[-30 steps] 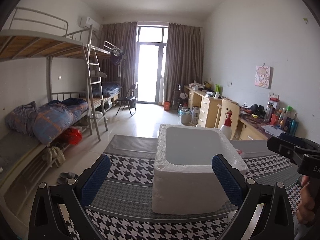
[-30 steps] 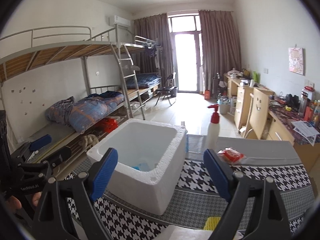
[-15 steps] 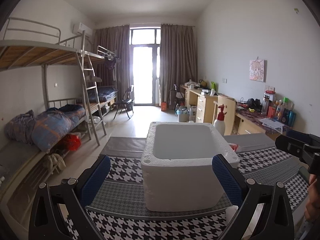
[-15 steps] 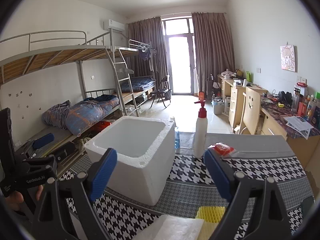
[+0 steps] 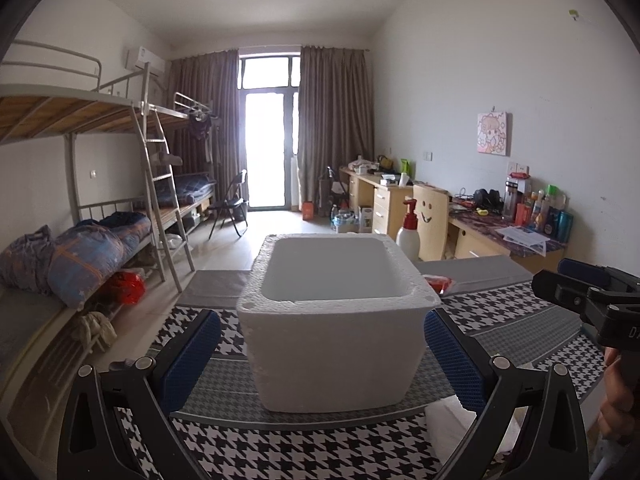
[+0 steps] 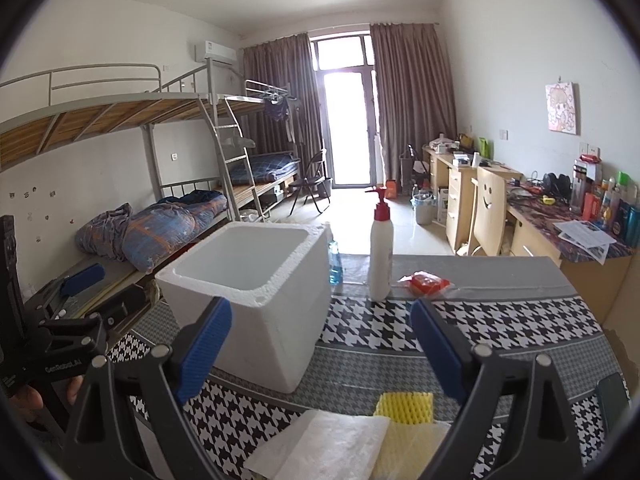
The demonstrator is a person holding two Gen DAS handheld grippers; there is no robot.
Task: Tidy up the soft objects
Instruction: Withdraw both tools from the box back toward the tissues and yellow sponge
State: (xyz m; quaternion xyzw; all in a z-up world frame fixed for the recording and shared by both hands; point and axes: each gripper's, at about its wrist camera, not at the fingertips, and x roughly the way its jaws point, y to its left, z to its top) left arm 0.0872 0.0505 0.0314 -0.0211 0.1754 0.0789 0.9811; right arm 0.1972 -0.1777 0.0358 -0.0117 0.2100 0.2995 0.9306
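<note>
You hold both grippers, left gripper (image 5: 320, 360) and right gripper (image 6: 320, 344), wide open and empty, facing the foam box (image 5: 332, 320) that likely receives the soft sheets (image 6: 332, 440).

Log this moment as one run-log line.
left gripper: open, empty | right gripper: open, empty | foam box: upright | yellow foam net: on table

Readable text: "GenRobot.AI" in white letters on the black body of the left gripper (image 6: 60, 364), seen at the left edge of the right wrist view. In the left wrist view, the black body of the right gripper (image 5: 600, 308) carries white letters cut off at the frame edge; only "D" is legible. Labels on the desk bottles (image 6: 624, 220) are too small to read.
</note>
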